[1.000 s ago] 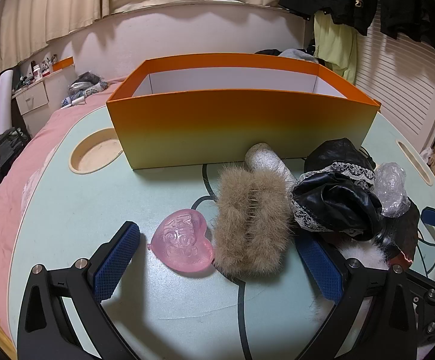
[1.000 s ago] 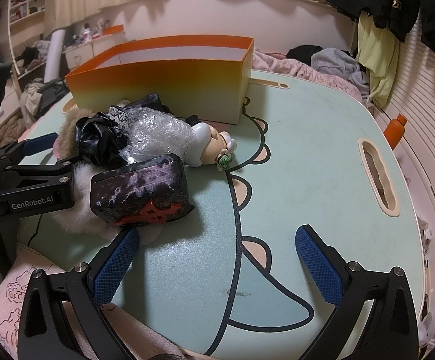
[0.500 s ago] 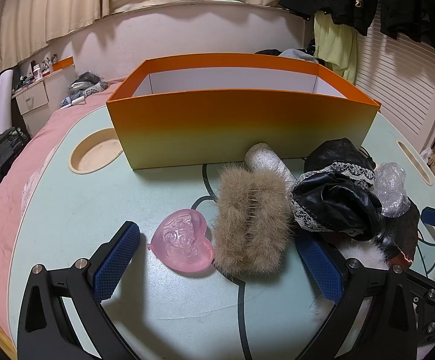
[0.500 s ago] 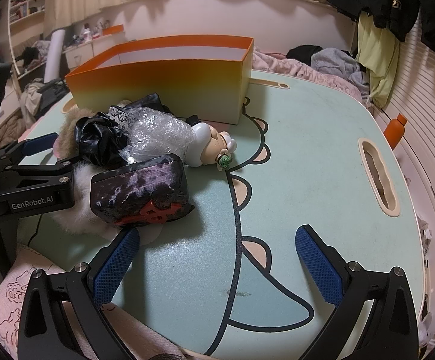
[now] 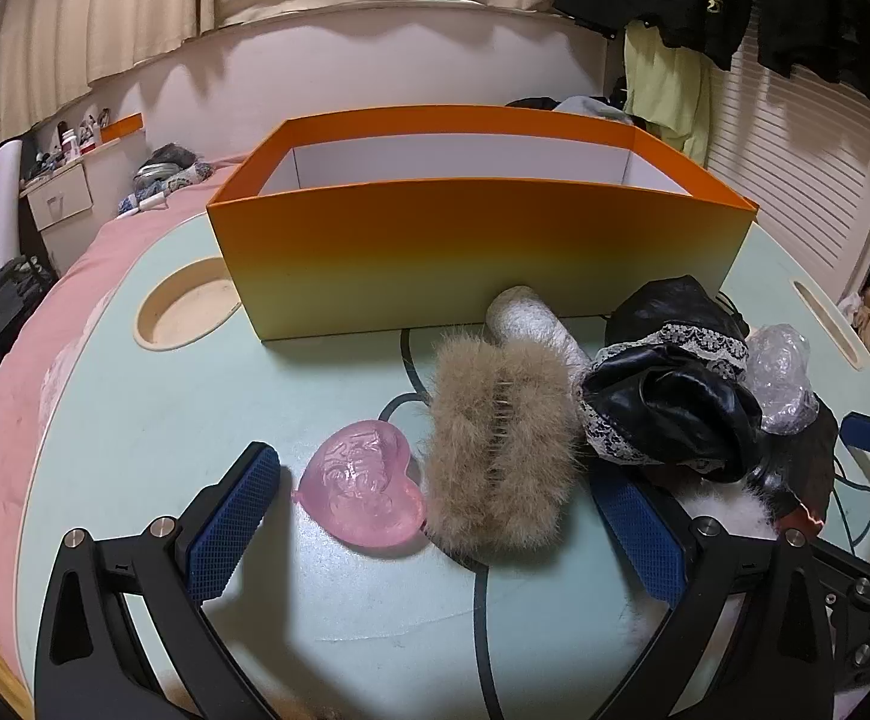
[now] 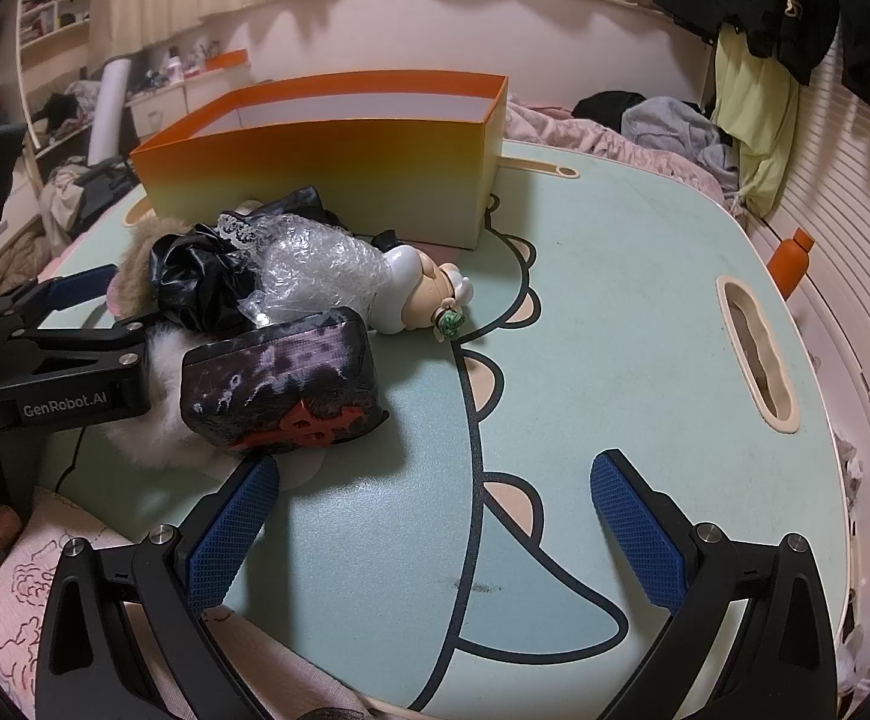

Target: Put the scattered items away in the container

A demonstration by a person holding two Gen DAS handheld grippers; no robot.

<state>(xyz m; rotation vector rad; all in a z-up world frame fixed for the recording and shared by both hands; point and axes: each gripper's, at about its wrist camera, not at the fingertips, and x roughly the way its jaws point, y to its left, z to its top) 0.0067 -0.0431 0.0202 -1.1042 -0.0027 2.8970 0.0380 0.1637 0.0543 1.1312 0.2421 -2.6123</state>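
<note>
The left gripper (image 5: 435, 525) hangs low over the table (image 5: 135, 420) with its jaws spread wide and nothing between the blue pads (image 5: 234, 516). Just ahead of them lie a pink heart (image 5: 363, 489) and, touching its right side, a tan fur clip (image 5: 498, 450). The clip's far end lies against a white roll (image 5: 534, 324), which reaches almost to the box (image 5: 477, 264). To the right of the clip sits a black lace-trimmed bundle (image 5: 669, 396), with bubble wrap (image 5: 780, 372) beside it.

The right gripper (image 6: 435, 525) is also released, jaws wide apart, holding nothing; only bare table with a dark cartoon outline lies between its pads (image 6: 636, 540). Just beyond its left pad a dark purple pouch (image 6: 282, 384) with a red emblem rests on white fluff (image 6: 153, 438). The left gripper shows from the side at the far left of this view, next to the fluff. Behind the pouch come the black bundle and the bubble wrap, heaped together, and at the heap's right edge a small white figure (image 6: 420, 294) lies on its side.

Farthest back, the orange box stands upright and open on the table, its white inside showing; its floor is out of sight. All the scattered things lie outside it, on the near side. Well to the right, an orange bottle (image 6: 789, 261) stands past the table's edge.
</note>
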